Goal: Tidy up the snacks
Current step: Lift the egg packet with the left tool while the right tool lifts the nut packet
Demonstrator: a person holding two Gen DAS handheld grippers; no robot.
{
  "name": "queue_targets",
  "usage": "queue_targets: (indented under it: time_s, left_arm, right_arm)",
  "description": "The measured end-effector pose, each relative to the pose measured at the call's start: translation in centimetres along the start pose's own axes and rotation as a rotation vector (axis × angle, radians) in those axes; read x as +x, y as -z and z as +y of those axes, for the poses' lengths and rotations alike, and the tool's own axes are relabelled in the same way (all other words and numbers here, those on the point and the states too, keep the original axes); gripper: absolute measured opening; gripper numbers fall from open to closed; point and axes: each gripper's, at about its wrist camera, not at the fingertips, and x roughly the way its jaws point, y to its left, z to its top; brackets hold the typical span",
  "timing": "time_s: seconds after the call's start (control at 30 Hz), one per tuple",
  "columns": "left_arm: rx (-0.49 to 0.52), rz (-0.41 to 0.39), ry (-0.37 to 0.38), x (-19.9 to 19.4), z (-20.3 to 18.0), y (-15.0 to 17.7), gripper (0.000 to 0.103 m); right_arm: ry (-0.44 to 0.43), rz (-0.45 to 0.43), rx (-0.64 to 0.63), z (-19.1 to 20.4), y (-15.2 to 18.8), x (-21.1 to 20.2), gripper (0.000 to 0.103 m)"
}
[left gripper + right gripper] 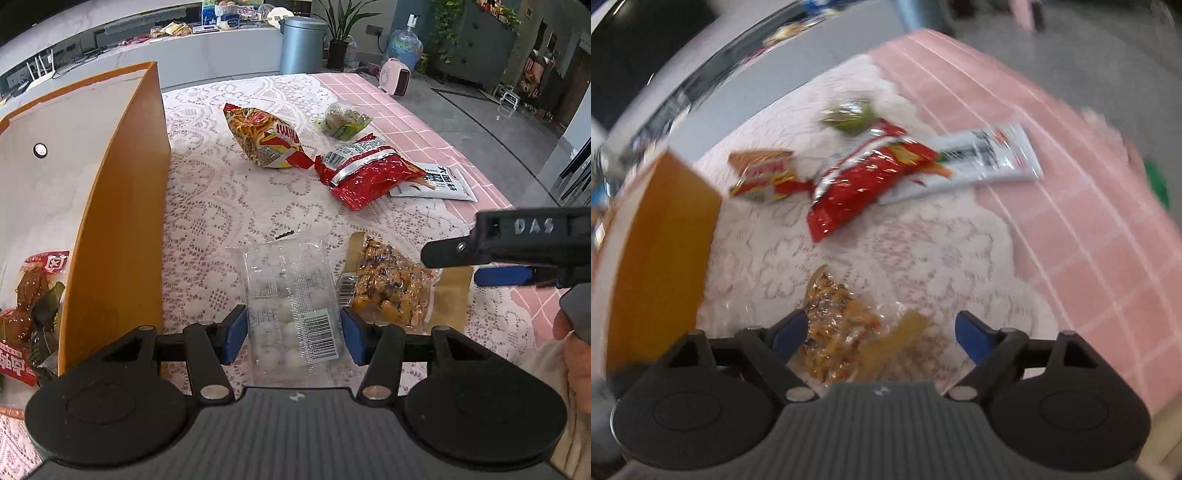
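A clear packet of white balls (291,310) lies flat on the lace cloth between the blue pads of my left gripper (293,334). The pads stand just off its two long edges and the packet is not crumpled. To its right lies a packet of brown nut snack (388,284) (838,332). My right gripper (881,336) (450,266) hangs open and wide over it; the left pad is near the packet's edge and the right pad is well clear. The orange box (122,221) (665,240) stands at the left with red snack packets (26,314) inside.
Farther back on the table lie a yellow-red chip bag (266,136), a red bag (362,170), a green packet (343,120) and a white packet (439,182). The pink checked table edge (491,192) runs on the right. A person's hand (576,350) shows at the right border.
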Motion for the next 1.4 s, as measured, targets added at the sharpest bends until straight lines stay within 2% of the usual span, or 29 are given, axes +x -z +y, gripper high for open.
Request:
queue_targets:
  time_s: [0.1,0.17,0.23,0.4,0.6,0.67,0.73,0.8,0.83,0.87,0.93,1.13,1.17,1.23,1.4]
  left_arm:
    - [-0.002,0.0,0.017,0.0,-0.1,0.0,0.062]
    - [0.002,-0.001,0.026,0.0,-0.2,0.0,0.062]
    - [0.004,-0.003,0.031,-0.1,-0.2,0.1,0.062]
    - [-0.001,-0.003,0.03,-0.2,0.1,0.1,0.062]
    - [0.003,-0.001,0.038,-0.2,-0.1,0.0,0.062]
    - [0.005,-0.001,0.037,-0.2,-0.2,0.0,0.062]
    - [0.008,-0.004,0.033,-0.4,-0.3,0.0,0.062]
    - [0.006,-0.006,0.027,-0.5,-0.2,0.0,0.062]
    - [0.005,-0.006,0.025,-0.5,-0.2,0.0,0.062]
    - [0.005,-0.007,0.023,-0.6,-0.2,0.0,0.062]
    - [0.005,-0.01,0.02,-0.8,-0.1,0.0,0.062]
    - [-0.001,-0.016,0.019,-1.2,0.1,-0.1,0.062]
    - [-0.001,-0.018,0.019,-1.3,0.1,-0.1,0.062]
    - [-0.001,-0.023,0.02,-1.6,0.1,-0.1,0.062]
    - [-0.003,-0.043,0.024,-2.6,0.1,-0.2,0.062]
  right_arm:
    - [-0.045,0.031,0.126,-1.7,0.4,-0.1,0.076]
    - [-0.097,0.056,0.166,-2.0,0.6,0.4,0.06]
    - [-0.136,0.079,0.18,-1.9,0.9,0.6,0.059]
    - [-0.174,0.086,0.2,-1.4,0.9,1.5,0.04]
    - [-0.223,0.092,0.257,-1.9,0.8,2.1,0.041]
    - [-0.252,0.079,0.293,-2.1,0.6,2.5,0.058]
    - [-0.273,0.067,0.313,-1.8,0.6,2.7,0.059]
    - [-0.244,0.05,0.284,-1.0,0.6,2.5,0.053]
    - [-0.211,0.043,0.252,-0.4,0.7,2.4,0.035]
    - [-0.178,0.046,0.223,0.0,0.8,2.5,0.031]
    - [-0.163,0.031,0.217,0.4,1.0,2.5,0.029]
    - [-0.191,0.001,0.218,0.1,1.2,1.7,0.024]
    - [-0.191,-0.009,0.206,0.3,1.1,1.5,0.019]
    - [-0.207,-0.038,0.196,0.5,1.2,0.7,0.018]
    - [-0.183,-0.072,0.168,1.2,1.9,-0.6,0.017]
